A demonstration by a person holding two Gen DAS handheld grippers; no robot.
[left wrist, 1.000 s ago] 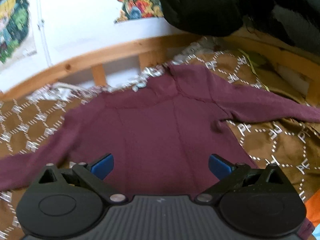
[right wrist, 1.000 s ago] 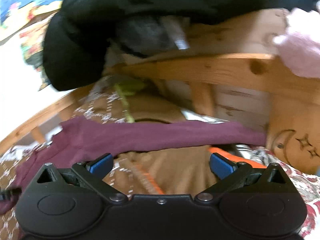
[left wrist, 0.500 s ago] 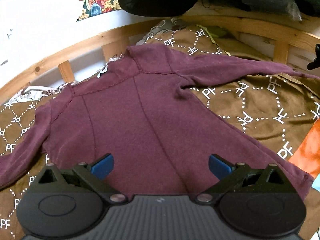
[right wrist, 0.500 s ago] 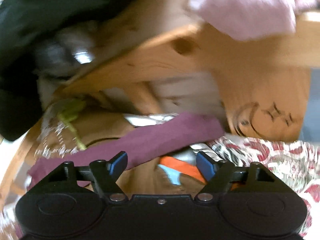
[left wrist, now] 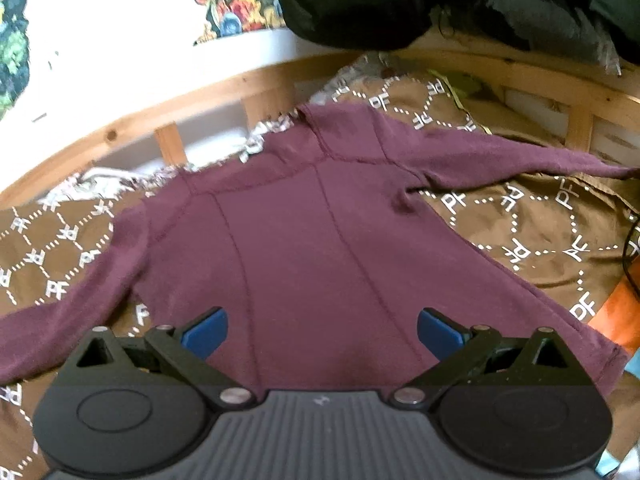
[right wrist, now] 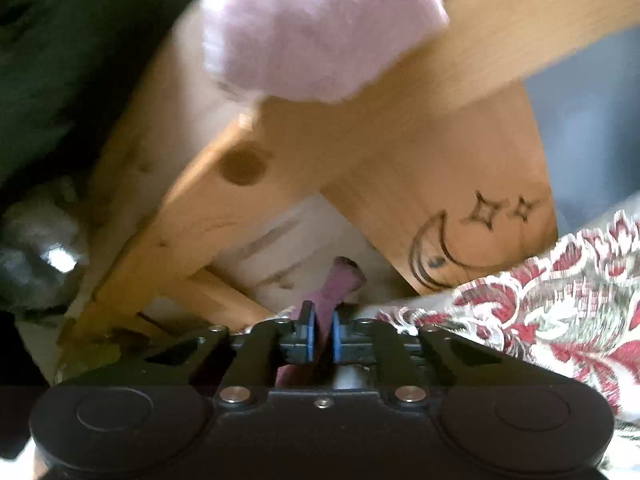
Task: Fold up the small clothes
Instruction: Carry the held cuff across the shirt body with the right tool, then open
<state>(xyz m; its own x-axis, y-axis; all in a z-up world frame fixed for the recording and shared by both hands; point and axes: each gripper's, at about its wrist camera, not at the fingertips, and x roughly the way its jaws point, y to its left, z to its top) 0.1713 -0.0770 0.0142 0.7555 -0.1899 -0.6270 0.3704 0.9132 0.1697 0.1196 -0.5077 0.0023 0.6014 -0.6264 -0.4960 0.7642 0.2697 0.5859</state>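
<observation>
Lying flat and face down on a brown blanket (left wrist: pixel 532 232), the maroon top (left wrist: pixel 304 240) fills the middle of the left wrist view, its collar toward 12 o'clock and its hem toward 6 o'clock. One sleeve runs out toward 8 o'clock, the other stretches toward 3 o'clock across the blanket's white diamond print. The left gripper (left wrist: pixel 322 330) hangs over the lower part of the top with its blue pads spread wide and nothing between them.

In the right wrist view the end of a maroon sleeve (right wrist: pixel 340 280) sticks up at 12 o'clock from the right gripper (right wrist: pixel 322 338), whose jaws have just been closing and now pinch the fabric between the blue pads.

Beyond the top, a wooden bed rail (left wrist: pixel 168 108) curves from 9 o'clock round to 2 o'clock, with dark clothing (left wrist: pixel 360 0) piled at 12 o'clock. Beside the right gripper, a red and white floral cloth (right wrist: pixel 540 312) lies at 3 o'clock, a wooden panel (right wrist: pixel 460 200) with a drawn moon and stars stands at 1 o'clock, and a pale pink fluffy thing (right wrist: pixel 320 28) is at 12 o'clock, blurred.
</observation>
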